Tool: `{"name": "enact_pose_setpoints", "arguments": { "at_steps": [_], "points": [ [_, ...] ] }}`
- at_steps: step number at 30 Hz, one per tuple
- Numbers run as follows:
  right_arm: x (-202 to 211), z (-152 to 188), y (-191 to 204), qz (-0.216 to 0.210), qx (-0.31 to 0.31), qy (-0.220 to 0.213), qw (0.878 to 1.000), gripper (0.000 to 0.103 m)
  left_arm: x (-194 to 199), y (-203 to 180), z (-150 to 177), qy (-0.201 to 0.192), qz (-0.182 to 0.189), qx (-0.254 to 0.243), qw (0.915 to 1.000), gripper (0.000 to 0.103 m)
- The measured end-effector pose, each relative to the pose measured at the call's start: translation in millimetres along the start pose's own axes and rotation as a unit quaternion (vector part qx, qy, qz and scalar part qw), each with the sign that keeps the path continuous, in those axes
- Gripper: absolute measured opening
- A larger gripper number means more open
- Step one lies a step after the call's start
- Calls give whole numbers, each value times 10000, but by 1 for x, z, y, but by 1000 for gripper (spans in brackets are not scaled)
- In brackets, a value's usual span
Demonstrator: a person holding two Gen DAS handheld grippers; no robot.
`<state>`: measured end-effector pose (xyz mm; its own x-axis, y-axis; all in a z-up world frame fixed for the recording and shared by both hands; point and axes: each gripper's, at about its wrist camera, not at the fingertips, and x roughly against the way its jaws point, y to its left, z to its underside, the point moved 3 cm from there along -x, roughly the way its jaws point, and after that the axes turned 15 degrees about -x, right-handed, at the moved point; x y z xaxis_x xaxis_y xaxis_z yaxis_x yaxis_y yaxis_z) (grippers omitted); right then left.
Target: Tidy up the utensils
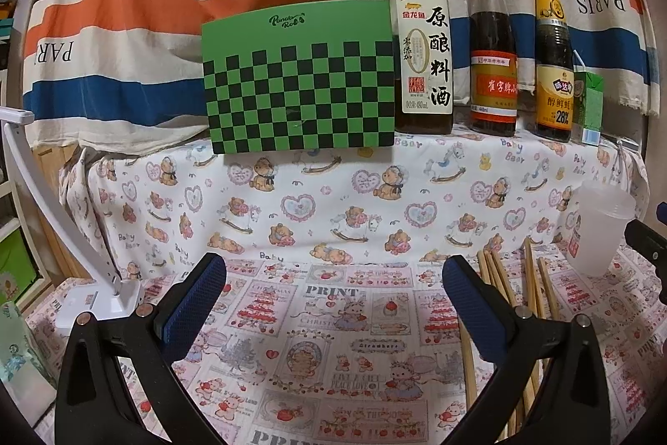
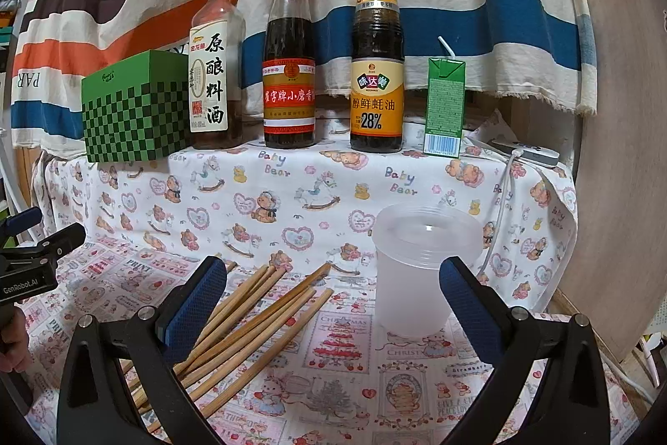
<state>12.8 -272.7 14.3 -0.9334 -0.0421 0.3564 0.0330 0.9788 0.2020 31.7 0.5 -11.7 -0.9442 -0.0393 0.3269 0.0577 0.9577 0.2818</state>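
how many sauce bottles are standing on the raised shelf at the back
3, in a row. The cooking wine bottle stands leftmost, beside the green checkered box; the red-capped sesame oil bottle is in the middle; the oyster sauce bottle is rightmost, next to a green drink carton. None seems hidden.

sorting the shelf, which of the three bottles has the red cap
The middle bottle, with dark liquid and a red-and-gold label. The left bottle has a cream cap, the right bottle a dark one.

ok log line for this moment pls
stage: not started | left gripper: open, empty | right gripper: open, empty | chopsticks: loose on cloth | cup: upright, empty
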Motion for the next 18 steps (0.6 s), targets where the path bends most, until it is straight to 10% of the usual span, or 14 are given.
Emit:
{"name": "enact_pose_setpoints", "arguments": {
  "at_steps": [18],
  "points": [
    [0,0,0,-23,15,6,10000,103,4,-4,1,-77,191,-35,9998,103]
  ]
}}
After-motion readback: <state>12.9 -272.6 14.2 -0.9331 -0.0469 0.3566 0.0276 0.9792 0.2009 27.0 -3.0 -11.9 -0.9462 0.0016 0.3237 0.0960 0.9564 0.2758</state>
